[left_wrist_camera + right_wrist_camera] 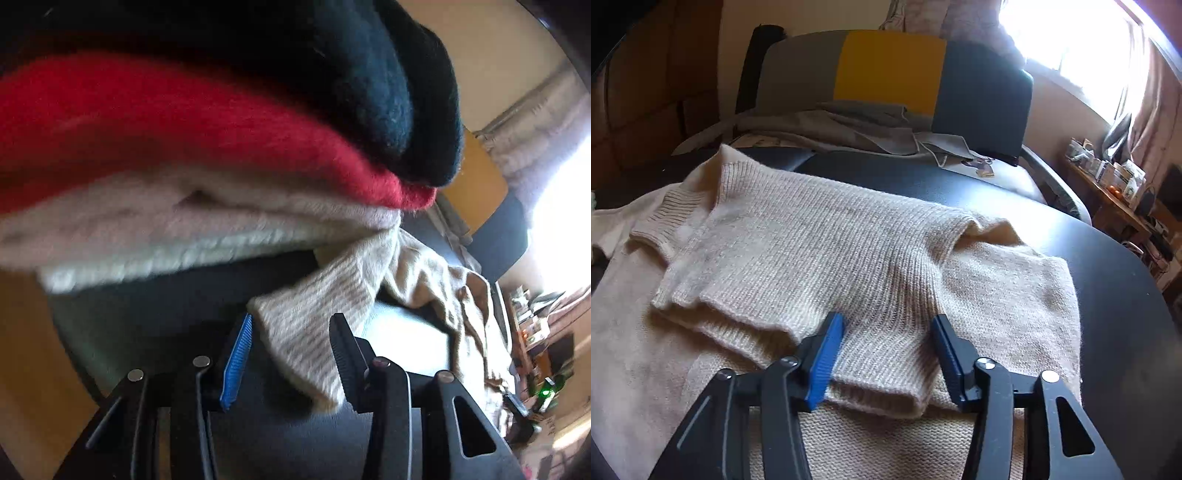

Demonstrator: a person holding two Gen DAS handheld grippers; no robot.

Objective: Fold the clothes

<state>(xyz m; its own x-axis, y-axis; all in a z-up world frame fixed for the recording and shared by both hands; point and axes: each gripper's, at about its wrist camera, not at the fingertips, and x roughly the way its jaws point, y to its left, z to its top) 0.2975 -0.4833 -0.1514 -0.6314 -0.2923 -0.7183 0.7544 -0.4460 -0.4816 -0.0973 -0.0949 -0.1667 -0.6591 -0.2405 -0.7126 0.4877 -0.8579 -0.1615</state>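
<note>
Table: I see a dark round table (1089, 258) carrying everything, with a chair (894, 70) in grey, yellow and dark panels behind it.
Beige sweater: my right camera shows the beige sweater (820, 243) spread flat on the table, one ribbed sleeve folded across its body, cuff end pointing toward me.
Folded stack: my left camera looks up close at a pile of folded knits, a dark one (369, 74) on top, a red one (166, 122) under it, a white one (155, 232) at the bottom.
Grey cloth: a grey garment (849, 125) lies rumpled at the table's far edge, by the chair.
Right gripper: my right gripper (886, 328) stands wide open, its fingers straddling the sleeve cuff without closing on it.
Left gripper: my left gripper (291, 328) is also spread wide; a beige sleeve end (317, 321) lies between its fingers, ungripped.
</note>
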